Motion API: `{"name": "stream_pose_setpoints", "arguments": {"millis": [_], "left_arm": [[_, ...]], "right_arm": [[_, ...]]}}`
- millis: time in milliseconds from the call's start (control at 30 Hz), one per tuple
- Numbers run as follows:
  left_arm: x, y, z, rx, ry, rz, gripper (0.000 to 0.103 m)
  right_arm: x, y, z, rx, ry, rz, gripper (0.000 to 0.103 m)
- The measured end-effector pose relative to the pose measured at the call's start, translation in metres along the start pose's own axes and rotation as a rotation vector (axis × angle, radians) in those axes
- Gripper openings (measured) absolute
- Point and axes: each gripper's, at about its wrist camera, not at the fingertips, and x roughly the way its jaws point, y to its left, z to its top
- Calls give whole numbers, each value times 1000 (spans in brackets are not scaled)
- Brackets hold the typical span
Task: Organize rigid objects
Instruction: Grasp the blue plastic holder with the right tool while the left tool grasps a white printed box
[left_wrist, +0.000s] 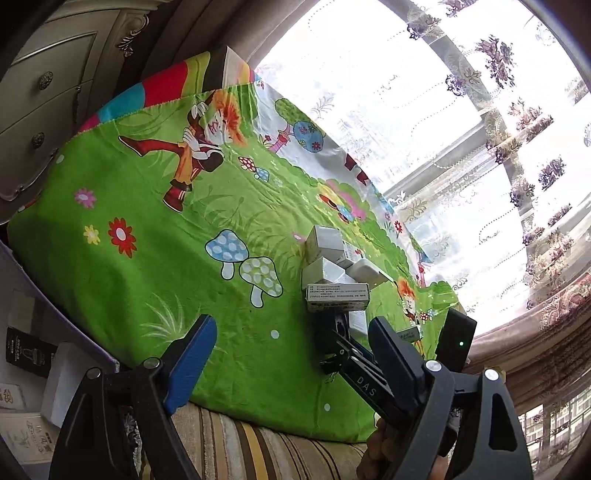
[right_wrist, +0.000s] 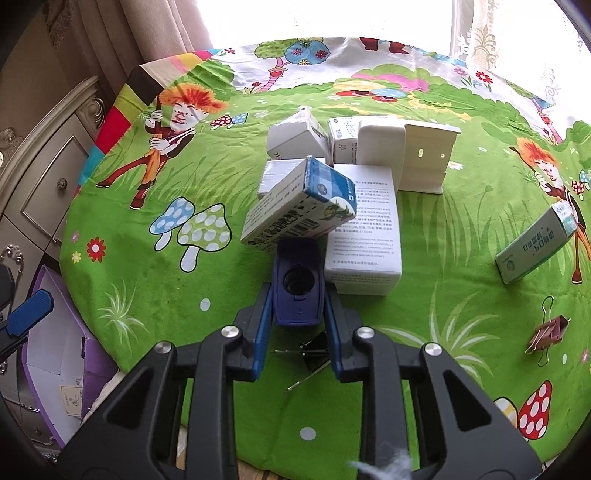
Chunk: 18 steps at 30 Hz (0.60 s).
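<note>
Right gripper (right_wrist: 295, 306) jaws pinch the dark blue sharpener (right_wrist: 297, 291), long axis pointing away toward the tilted blue-topped box (right_wrist: 301, 206) just beyond on the bench (right_wrist: 129, 280); left gripper (left_wrist: 291, 354) jaws spread, empty.

A dark blue case (right_wrist: 297, 291) with a round hole in its top lies just before a cluster of white boxes (right_wrist: 364, 225); a blue-ended carton (right_wrist: 299, 205) leans tilted on them. A green carton (right_wrist: 537, 243) lies apart at right, near a bronze clip (right_wrist: 550, 334). A black clip (right_wrist: 314, 350) lies nearest.
</note>
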Motion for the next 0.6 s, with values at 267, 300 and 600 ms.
{"name": "stream_pose_setpoints", "arguments": {"millis": [267, 300, 600], "left_arm": [[81, -23, 15, -33, 167, -182, 99], [89, -24, 16, -42, 177, -183, 100], [137, -38, 25, 22, 248, -118, 103]], "right_arm": [[-22, -10, -15, 34, -31, 52, 31], [-26, -11, -17, 41, -37, 59, 31], [-42, -27, -27, 95, -63, 101, 31]]}}
